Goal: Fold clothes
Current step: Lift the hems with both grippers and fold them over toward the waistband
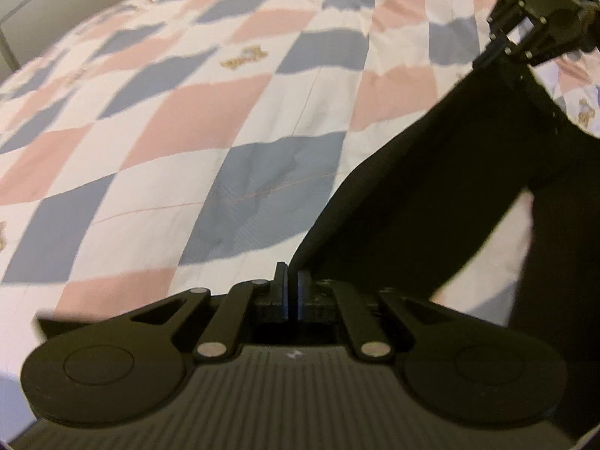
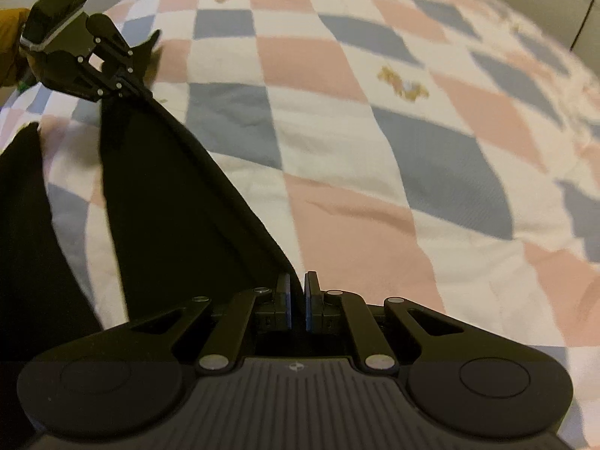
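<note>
- The black garment (image 1: 450,187) hangs stretched between the two claws, filling the lower right of the left wrist view and the left side of the right wrist view.
- The left gripper (image 1: 291,285) has its jaws pressed together, pinching one corner of the cloth.
- The right gripper (image 2: 298,292) pinches the other corner.
- Below lies a checked bedspread (image 1: 187,120) in pink, blue and white.

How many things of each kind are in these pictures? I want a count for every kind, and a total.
Black garment: 1
Checked quilt: 1
Handheld tools: 2, the left tool and the right tool, each shut on the garment
Total: 4
</note>
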`<action>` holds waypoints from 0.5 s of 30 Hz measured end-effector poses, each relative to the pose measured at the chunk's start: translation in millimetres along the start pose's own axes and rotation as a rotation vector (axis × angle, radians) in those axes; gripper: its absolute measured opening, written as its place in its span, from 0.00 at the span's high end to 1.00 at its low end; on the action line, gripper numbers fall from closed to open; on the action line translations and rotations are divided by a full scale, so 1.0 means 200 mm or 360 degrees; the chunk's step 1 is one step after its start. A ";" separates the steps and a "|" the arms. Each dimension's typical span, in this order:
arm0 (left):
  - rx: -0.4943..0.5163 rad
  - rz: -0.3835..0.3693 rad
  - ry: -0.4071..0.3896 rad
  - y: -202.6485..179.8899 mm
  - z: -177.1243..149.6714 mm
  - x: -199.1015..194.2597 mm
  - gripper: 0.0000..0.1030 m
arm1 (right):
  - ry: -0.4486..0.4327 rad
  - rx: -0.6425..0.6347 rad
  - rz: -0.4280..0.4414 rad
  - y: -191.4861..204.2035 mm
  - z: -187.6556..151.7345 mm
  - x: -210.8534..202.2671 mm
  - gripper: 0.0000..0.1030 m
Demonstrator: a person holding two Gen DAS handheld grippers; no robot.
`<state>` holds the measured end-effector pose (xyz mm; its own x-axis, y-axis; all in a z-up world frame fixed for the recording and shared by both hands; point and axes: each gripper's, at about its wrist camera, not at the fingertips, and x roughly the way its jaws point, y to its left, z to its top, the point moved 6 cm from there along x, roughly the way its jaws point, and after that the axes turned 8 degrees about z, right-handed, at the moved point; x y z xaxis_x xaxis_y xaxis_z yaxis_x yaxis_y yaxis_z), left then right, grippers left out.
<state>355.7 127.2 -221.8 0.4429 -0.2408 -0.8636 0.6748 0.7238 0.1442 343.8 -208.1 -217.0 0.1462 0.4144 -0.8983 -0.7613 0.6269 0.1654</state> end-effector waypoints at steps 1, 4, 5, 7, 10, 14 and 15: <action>-0.0033 0.0022 -0.0019 -0.03 -0.02 -0.07 0.98 | -0.0020 -0.0027 -0.0027 0.05 -0.01 -0.04 0.94; -0.0139 0.0098 -0.0065 -0.16 -0.13 -0.27 0.98 | -0.0075 -0.0098 -0.0106 0.22 -0.06 -0.15 0.94; -0.0189 0.0118 -0.0071 -0.21 -0.19 -0.34 0.98 | -0.0092 -0.0126 -0.0137 0.30 -0.10 -0.19 0.94; -0.0319 0.0143 -0.0074 -0.33 -0.32 -0.47 0.98 | -0.0122 -0.0181 -0.0199 0.47 -0.18 -0.26 0.95; -0.0547 0.0166 0.0034 -0.54 -0.58 -0.55 0.96 | -0.0155 -0.0232 -0.0271 0.74 -0.35 -0.33 0.95; -0.0727 0.0202 0.0265 -0.79 -0.86 -0.58 0.91 | 0.0073 -0.0068 -0.0061 1.07 -0.72 -0.19 0.93; -0.0755 0.0190 0.0275 -0.82 -0.87 -0.60 0.90 | 0.0177 -0.0001 0.0007 1.14 -0.82 -0.13 0.84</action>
<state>88.9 150.6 -225.7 0.3694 -0.0577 -0.9275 0.2657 0.9630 0.0459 63.9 -184.2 -222.5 0.0720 0.3414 -0.9372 -0.7621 0.6250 0.1692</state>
